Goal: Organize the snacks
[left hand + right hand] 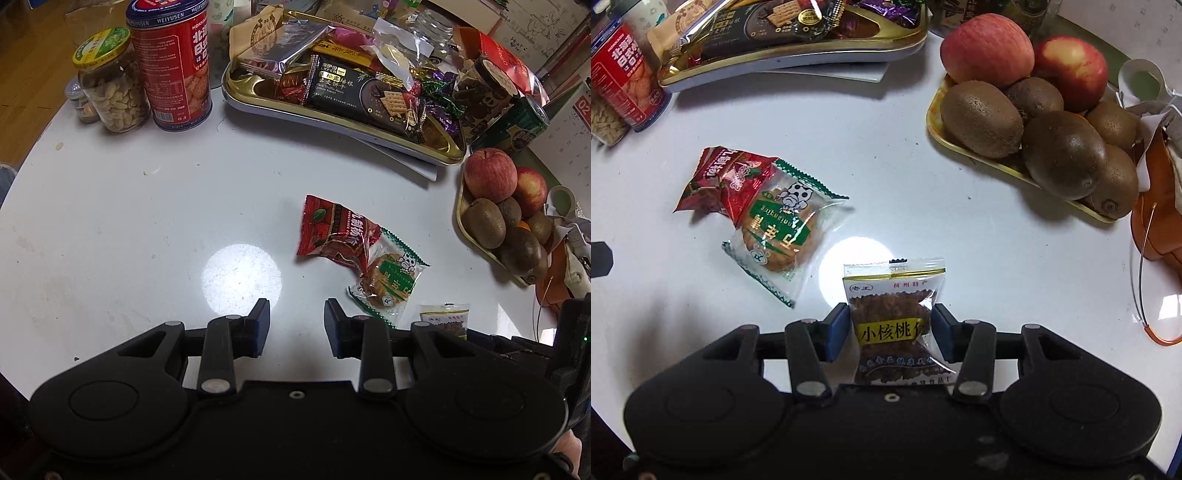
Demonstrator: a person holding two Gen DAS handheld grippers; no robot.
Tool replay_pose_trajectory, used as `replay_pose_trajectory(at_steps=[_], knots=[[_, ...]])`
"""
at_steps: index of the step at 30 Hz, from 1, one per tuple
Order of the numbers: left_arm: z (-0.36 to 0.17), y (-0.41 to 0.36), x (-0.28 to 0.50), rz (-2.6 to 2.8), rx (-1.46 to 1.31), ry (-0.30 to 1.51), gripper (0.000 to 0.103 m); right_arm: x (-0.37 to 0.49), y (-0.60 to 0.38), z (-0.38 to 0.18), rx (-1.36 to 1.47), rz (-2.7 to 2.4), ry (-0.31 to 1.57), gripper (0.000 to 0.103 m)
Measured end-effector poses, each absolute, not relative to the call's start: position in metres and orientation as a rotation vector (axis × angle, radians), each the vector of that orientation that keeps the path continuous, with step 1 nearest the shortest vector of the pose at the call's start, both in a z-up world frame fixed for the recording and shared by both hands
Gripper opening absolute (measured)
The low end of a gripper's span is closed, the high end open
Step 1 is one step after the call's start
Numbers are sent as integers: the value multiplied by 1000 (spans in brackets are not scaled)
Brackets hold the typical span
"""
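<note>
A red snack packet [334, 230] and a clear green-edged biscuit packet [388, 282] lie together on the white table [147, 206]; they also show in the right wrist view, red [720, 181] and green [779, 229]. My left gripper [296, 328] is open and empty, just short of them. A small walnut packet [892, 321] with a yellow label lies between the fingers of my right gripper [889, 334]; the pads stand at its sides, and contact is unclear. The same packet shows in the left wrist view [445, 319]. A gold tray [258, 86] at the back holds several wrapped snacks.
A red biscuit tin [171, 62] and a jar of nuts [110, 85] stand at the back left. A yellow fruit tray [960, 147] with apples [988, 42] and kiwis [980, 118] sits at the right. An orange-rimmed object [1156, 236] lies at the far right.
</note>
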State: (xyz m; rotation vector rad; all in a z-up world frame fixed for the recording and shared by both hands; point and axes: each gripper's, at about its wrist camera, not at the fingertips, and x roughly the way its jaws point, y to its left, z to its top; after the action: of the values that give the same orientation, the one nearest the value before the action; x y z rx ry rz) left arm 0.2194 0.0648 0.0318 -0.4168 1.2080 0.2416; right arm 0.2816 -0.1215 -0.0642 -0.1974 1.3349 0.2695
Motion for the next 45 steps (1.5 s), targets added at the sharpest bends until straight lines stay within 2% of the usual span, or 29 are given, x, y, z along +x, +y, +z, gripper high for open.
replay_pose_trajectory(at_steps=[1, 6, 14, 21, 25, 30, 39, 45], knots=[[32, 64, 219, 241, -412, 1205, 42, 283, -124, -65, -176, 262, 1337, 51], [37, 63, 215, 249, -382, 1175, 43, 289, -147, -56, -30, 225, 1355, 41], [38, 57, 213, 241, -332, 1159, 43, 267, -197, -5, 243, 202, 1280, 41], [36, 42, 213, 217, -288, 1158, 43, 244, -223, 3, 486, 230, 1354, 41], [30, 32, 215, 205, -247, 1166, 43, 240, -225, 18, 447, 180, 1330, 40], [16, -2, 213, 116, -179, 1195, 43, 233, -235, 39, 288, 74, 1210, 40], [-7, -95, 194, -213, 11, 1140, 43, 233, -282, 50, 360, 37, 1175, 39], [-15, -128, 175, -343, 224, 1056, 43, 233, -298, 47, 410, 37, 1185, 39]])
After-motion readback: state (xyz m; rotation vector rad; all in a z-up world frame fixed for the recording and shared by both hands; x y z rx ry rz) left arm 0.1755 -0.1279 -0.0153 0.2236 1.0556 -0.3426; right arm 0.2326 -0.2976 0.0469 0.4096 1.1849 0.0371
